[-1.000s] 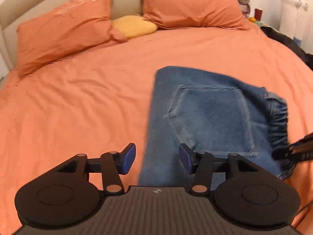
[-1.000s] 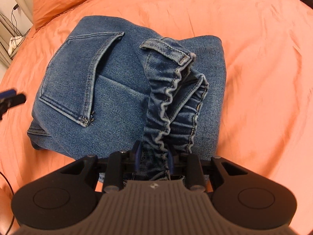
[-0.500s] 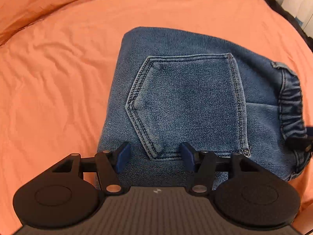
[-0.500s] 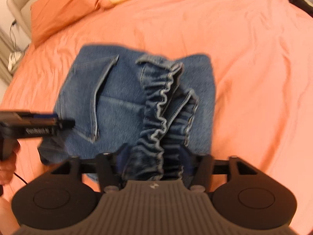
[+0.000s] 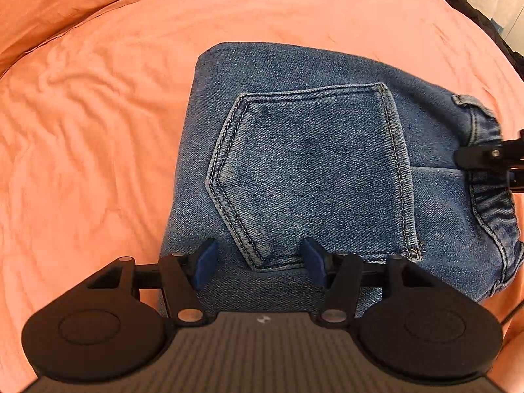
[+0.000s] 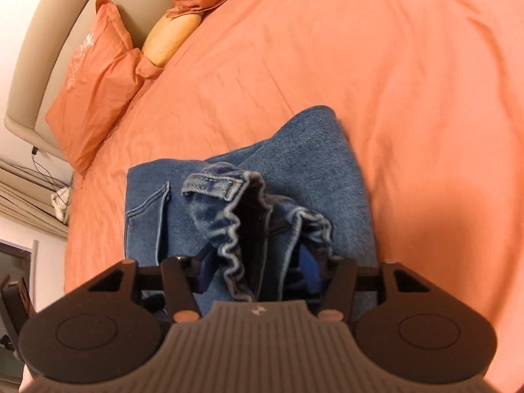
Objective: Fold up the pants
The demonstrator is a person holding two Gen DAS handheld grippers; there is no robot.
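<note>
We hold the left tongs [image 5: 258,263] over the near edge of the folded jeans [image 5: 294,170], which lie on the orange bed [image 5: 98,131]. Their jaws stand apart with nothing pinched; the lower tip of the back pocket [image 5: 308,177] sits between them, and we cannot tell whether the pads touch the denim below.

The right tongs [image 6: 258,270] straddle the gathered waistband [image 6: 235,229], which stands up in a ridge between the pads. Their jaws have just been closing, with the waistband between them. Whether the pads now press the cloth we cannot tell, since the folds hide both pads in part.

From here we see three risks:

- If the right jaws slacken, the elastic waistband may spring loose and undo the top layer.
- If we pull the waistband away from the left tongs while those pin nothing, the whole bundle may slide over the smooth sheet instead of folding.
- The denim is thick and stacked, so a shallow bite by the left tongs may catch only the pocket layer and skew the stack.
</note>
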